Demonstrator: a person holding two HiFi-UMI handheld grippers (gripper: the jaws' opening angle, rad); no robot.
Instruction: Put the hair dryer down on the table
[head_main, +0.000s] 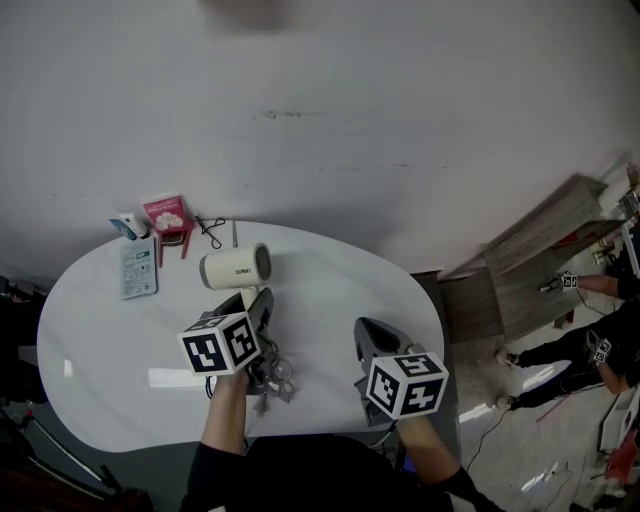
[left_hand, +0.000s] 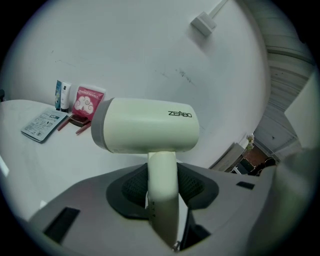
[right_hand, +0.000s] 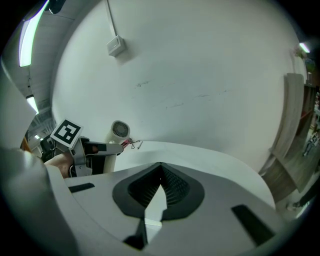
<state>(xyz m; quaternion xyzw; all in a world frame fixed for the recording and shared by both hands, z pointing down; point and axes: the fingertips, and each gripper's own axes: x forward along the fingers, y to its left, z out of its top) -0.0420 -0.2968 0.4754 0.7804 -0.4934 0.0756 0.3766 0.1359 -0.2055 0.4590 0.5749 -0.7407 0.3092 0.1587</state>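
Now: cream hair dryer (left_hand: 145, 131), grey end band, handle clamped in left gripper (left_hand: 162, 176); right gripper (right_hand: 160, 170) closed, empty.

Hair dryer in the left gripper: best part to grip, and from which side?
On the hair dryer, the handle, where the left gripper has it: straight and narrow, it fits between the pads. Its barrel is wide and round, likely to slip. Come from the handle's free end, jaws either side, barrel crossways beyond the tips.

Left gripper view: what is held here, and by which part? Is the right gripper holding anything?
The left gripper grips the hair dryer by its handle. The right gripper holds nothing.
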